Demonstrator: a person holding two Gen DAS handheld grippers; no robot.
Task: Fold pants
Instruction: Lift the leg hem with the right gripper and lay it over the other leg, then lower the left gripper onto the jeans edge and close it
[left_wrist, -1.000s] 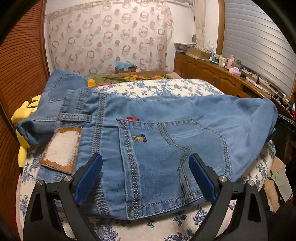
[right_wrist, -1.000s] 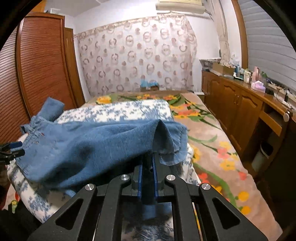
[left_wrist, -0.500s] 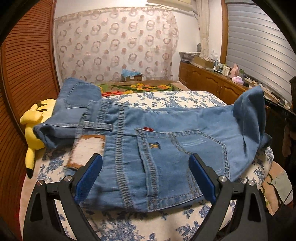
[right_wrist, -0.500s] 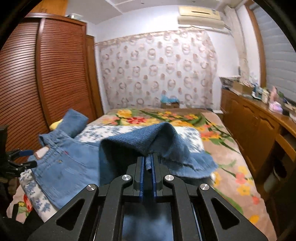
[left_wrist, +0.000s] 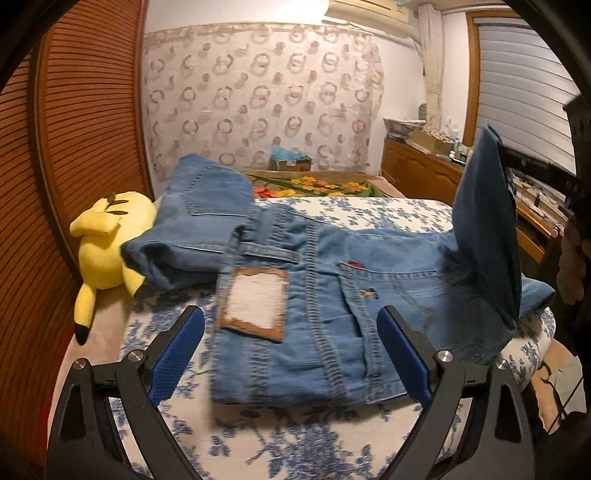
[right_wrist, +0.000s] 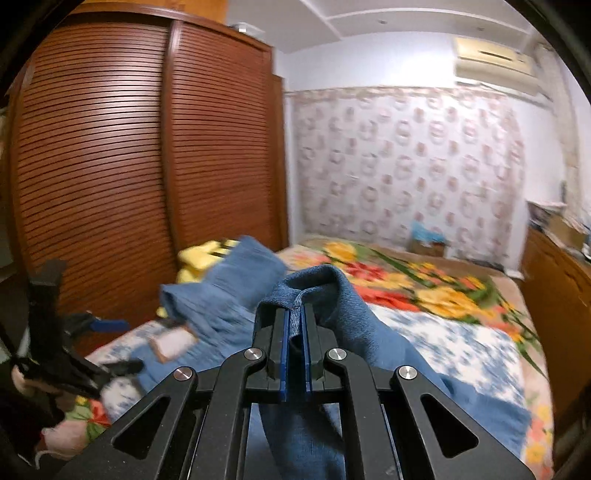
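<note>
Blue jeans (left_wrist: 332, 302) lie on a blue-flowered white cushion (left_wrist: 295, 435), waistband and brown leather patch (left_wrist: 255, 302) toward me. My left gripper (left_wrist: 290, 350) is open and empty, just in front of the waist edge. My right gripper (right_wrist: 295, 325) is shut on the jeans' leg end (right_wrist: 314, 284), which is lifted; in the left wrist view that leg end (left_wrist: 484, 221) stands up at the right. The left gripper also shows in the right wrist view (right_wrist: 107, 325) at the left.
A yellow plush toy (left_wrist: 107, 243) lies left of the jeans against a brown slatted wardrobe (right_wrist: 129, 147). A floral bedspread (right_wrist: 424, 284) lies beyond. A wooden cabinet (left_wrist: 424, 173) with clutter runs along the right wall.
My right gripper has lifted the leg end up and swung it left over the jeans. My left gripper has drawn back a little from the waistband.
</note>
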